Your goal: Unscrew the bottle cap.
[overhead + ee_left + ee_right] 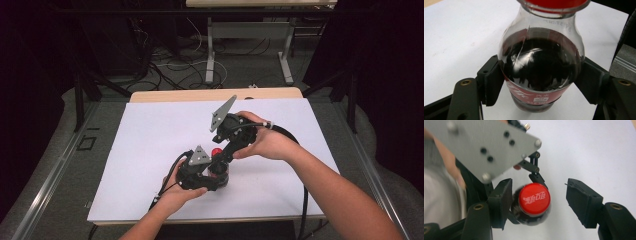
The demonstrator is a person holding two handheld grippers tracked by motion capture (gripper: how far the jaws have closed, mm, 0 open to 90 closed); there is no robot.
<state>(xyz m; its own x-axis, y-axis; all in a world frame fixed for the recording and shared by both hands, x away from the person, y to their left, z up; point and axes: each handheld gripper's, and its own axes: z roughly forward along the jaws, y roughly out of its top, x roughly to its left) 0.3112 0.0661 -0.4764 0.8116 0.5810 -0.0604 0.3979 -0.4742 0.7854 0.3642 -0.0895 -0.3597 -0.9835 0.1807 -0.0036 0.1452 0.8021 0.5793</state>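
**Inspector:** Starting with the largest item. A white table [150, 130] is carrying the whole job; a person's two forearms are coming in from the near edge, one gripper in each hand.

**Clerk:** And the left gripper [537, 82]?

**Inspector:** It is sitting low near the front middle of the table, and its grey three-cornered plate [199, 156] is facing up. In the left gripper view both black pads are pressing against the sides of a small cola bottle [540, 65], clenched on it at the top of the red label. The bottle is standing upright on the white surface, dark drink inside, clear shoulder above.

**Clerk:** The right gripper [539, 200]?

**Inspector:** It is slanting down from above onto the bottle's top, the hand wrapping its body. Its jaws are standing apart around the red cap [534, 198]. The left-hand pad in the right gripper view is lying just beside the cap; whether it is touching, I cannot tell. The other pad is standing well clear. Released, then, not grasping.

**Clerk:** And the cap itself?

**Inspector:** It is sitting on the bottle's neck, white lettering showing on top.
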